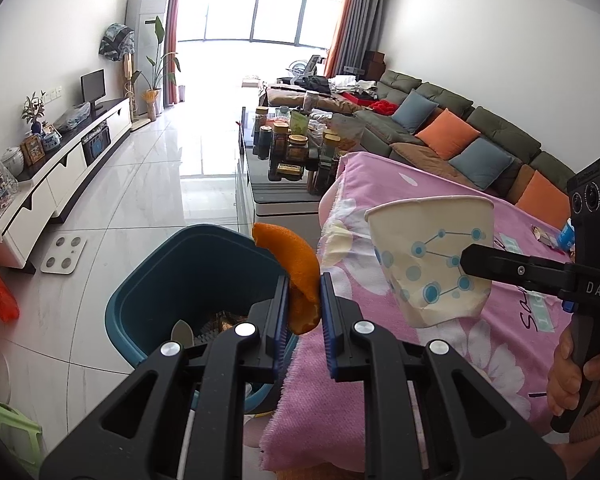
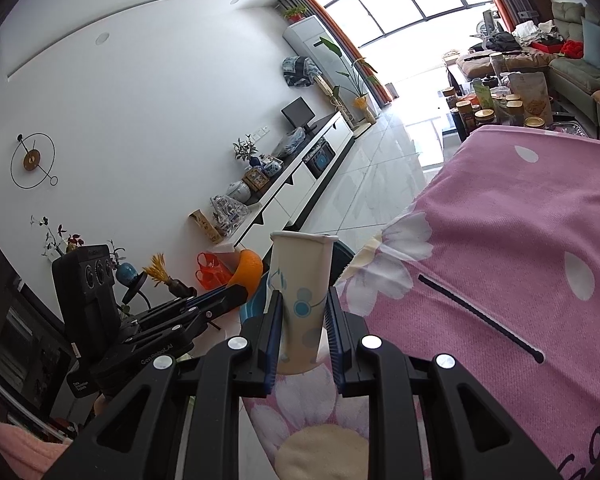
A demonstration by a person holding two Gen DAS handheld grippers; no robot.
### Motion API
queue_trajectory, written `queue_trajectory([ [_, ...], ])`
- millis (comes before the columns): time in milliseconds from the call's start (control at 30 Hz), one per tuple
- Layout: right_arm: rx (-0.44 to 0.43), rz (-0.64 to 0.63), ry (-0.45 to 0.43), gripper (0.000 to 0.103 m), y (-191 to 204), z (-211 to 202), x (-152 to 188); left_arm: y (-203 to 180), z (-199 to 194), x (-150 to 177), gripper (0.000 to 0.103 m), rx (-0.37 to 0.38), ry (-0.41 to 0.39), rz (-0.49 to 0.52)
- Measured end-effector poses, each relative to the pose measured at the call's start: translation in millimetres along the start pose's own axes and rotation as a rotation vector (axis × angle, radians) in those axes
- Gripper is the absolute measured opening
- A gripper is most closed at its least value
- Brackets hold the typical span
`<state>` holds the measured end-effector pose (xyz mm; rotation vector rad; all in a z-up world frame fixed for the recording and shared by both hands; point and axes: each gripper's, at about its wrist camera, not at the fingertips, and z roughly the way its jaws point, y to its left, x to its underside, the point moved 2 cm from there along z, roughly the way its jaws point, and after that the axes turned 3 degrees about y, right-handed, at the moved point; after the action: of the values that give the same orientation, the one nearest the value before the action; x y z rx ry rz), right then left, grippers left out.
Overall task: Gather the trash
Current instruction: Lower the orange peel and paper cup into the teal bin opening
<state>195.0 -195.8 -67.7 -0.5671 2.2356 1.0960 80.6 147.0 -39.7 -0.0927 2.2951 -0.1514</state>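
Over bin (image 1: 172, 280), tongs (image 1: 305, 300) tilted downward

The left gripper (image 1: 305, 300) clamps a curved orange peel (image 1: 300, 276) above the teal plastic bin (image 1: 160, 280); right of the bin, the right gripper (image 2: 302, 320) pinches a squashed blue-dotted paper cup (image 2: 300, 280).

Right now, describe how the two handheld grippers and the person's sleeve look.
Both the left gripper and the right gripper are matte black plastic with blue ribbed finger pads and silver screw heads. The right one shows white "DAS" lettering, a pistol handle and a three-lens camera block. The sleeve is brownish knit.
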Motion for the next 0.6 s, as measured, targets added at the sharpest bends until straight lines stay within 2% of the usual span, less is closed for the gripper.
queue_trajectory([
  [600,-0.007,-0.025,0.038,0.02,14,27,-13,11,8,-1,0.016,-0.045,0.012,-0.025],
])
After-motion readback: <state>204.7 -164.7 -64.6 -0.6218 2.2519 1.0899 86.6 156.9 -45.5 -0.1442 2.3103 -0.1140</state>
